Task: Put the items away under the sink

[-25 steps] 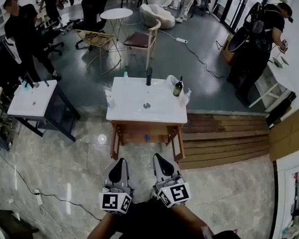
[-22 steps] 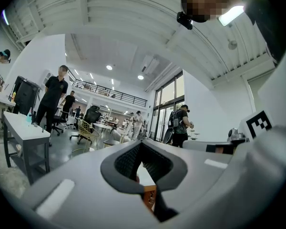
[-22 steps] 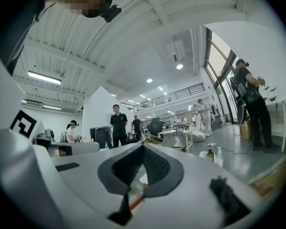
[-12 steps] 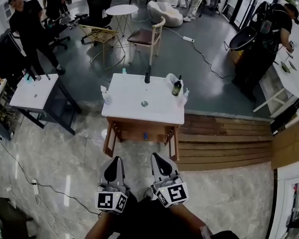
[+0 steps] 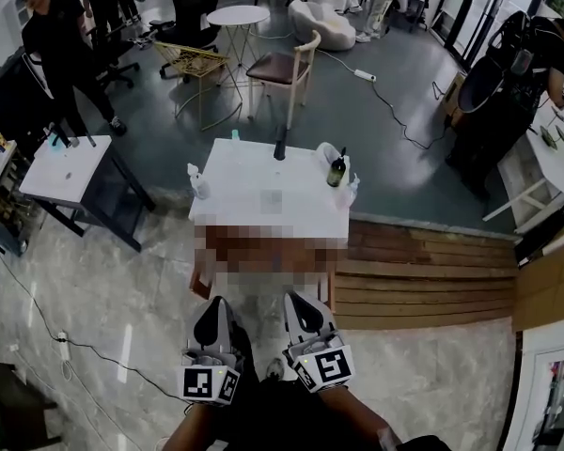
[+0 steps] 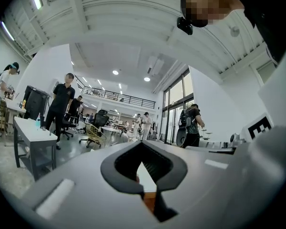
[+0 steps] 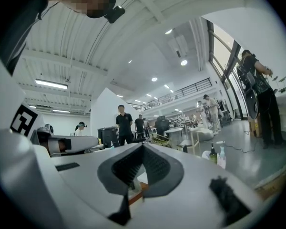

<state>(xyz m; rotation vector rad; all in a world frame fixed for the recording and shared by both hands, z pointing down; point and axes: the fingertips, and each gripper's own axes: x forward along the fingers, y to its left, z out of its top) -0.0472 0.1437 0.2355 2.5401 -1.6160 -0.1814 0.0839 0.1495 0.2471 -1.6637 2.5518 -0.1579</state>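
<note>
The sink stand has a white top [image 5: 263,205] on a wooden base, out on the floor ahead of me. Around the black faucet [image 5: 279,144] on the top stand a dark bottle [image 5: 336,169], a white spray bottle [image 5: 199,184], a small teal bottle [image 5: 235,136] and a clear bottle [image 5: 353,188]. My left gripper [image 5: 213,306] and right gripper [image 5: 299,301] are side by side, level, short of the stand's front. Both are shut with nothing in them. The right gripper view shows the dark bottle [image 7: 212,154] off to the right.
A wooden plank platform [image 5: 423,271] lies right of the stand. A second white table [image 5: 61,172] stands at the left, with chairs and a round table [image 5: 238,15] behind. People stand at the back left and far right. A cable [image 5: 38,327] runs across the floor at left.
Both grippers have come a little closer to the sink stand, still side by side and shut. The items on the top have not moved.
</note>
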